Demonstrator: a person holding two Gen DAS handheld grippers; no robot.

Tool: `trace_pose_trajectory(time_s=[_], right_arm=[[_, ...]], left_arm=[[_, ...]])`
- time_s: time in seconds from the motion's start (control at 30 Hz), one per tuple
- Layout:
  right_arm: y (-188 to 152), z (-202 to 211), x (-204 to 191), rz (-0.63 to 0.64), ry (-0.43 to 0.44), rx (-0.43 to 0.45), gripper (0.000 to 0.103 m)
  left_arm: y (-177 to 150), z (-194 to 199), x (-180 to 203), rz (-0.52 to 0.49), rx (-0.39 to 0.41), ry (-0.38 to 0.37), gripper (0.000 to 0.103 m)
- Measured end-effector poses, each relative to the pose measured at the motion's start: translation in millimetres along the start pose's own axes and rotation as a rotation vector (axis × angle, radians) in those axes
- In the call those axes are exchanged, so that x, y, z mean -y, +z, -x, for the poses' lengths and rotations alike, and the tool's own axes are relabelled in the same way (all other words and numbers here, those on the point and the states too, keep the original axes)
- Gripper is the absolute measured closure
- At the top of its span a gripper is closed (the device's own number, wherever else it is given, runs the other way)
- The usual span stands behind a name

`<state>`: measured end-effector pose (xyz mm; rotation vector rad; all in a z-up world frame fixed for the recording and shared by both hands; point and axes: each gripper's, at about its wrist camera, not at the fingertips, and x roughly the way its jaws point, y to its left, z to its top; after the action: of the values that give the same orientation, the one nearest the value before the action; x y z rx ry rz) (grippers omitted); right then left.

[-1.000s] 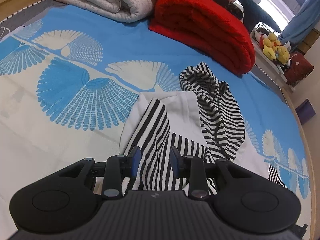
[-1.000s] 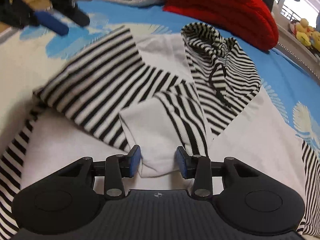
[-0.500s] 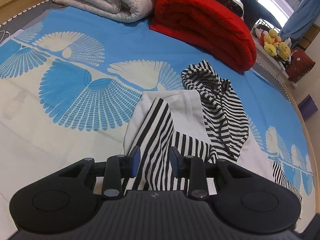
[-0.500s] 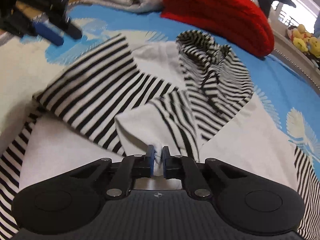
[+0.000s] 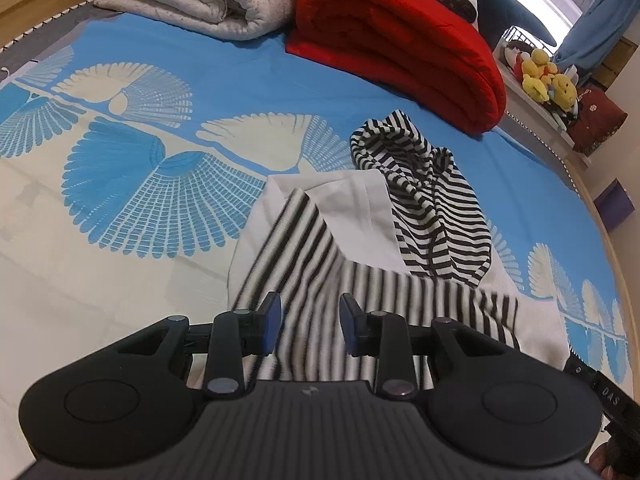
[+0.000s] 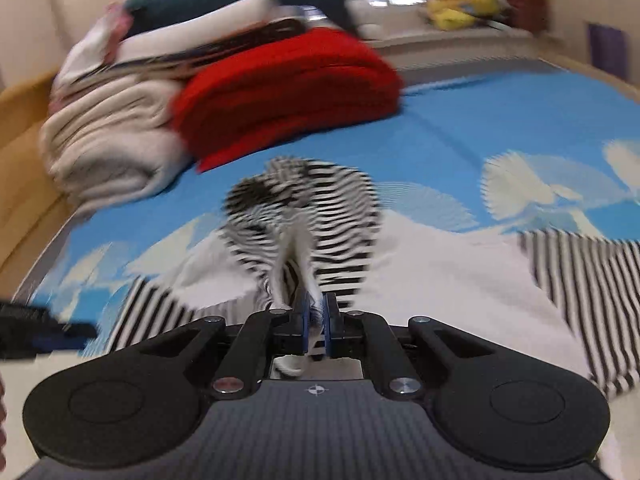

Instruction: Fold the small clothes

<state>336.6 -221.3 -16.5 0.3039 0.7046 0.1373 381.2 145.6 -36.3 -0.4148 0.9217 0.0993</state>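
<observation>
Right gripper [image 6: 315, 322] clenched on sleeve end of striped hoodie [image 5: 420, 200], on bed sheet [image 5: 140, 240]. Sleeve runs ahead toward hood. Left gripper [image 5: 310, 326] released, over other sleeve.

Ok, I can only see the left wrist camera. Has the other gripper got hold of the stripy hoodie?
Observer: Yes. The right gripper is shut on a bunched bit of the hoodie, white cloth with stripes.
Operator: Is that bit lying flat?
Observer: No. It rises off the bed in a ridge up to the pads.
Operator: Is my gripper close to it?
Observer: The left gripper shows only at the left edge of the right wrist view, apart from the pinched bit.
</observation>
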Motion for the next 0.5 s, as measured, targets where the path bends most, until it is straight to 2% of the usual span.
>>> trace_pose_trajectory(time_s=[0.17,0.33,0.4,0.5], right_arm=[[2,-4,40,-0.181,-0.108,-0.01,0.097],[-6,-12,82,-0.336,-0.282,-0.055,0.097],[-11,-11,93,-0.396,-0.314,-0.065,0.095],[-10,-6,97,-0.395,-0.322,-0.05,0.093]], left_arm=[[-2,-4,8,-0.007,-0.005,-0.003,0.069],[-2,-6,9,-0.005,-0.009,-0.007,0.069],[-2,-6,9,-0.003,-0.01,-0.008,0.069],[-1,-6,8,-0.002,-0.011,-0.008,0.065]])
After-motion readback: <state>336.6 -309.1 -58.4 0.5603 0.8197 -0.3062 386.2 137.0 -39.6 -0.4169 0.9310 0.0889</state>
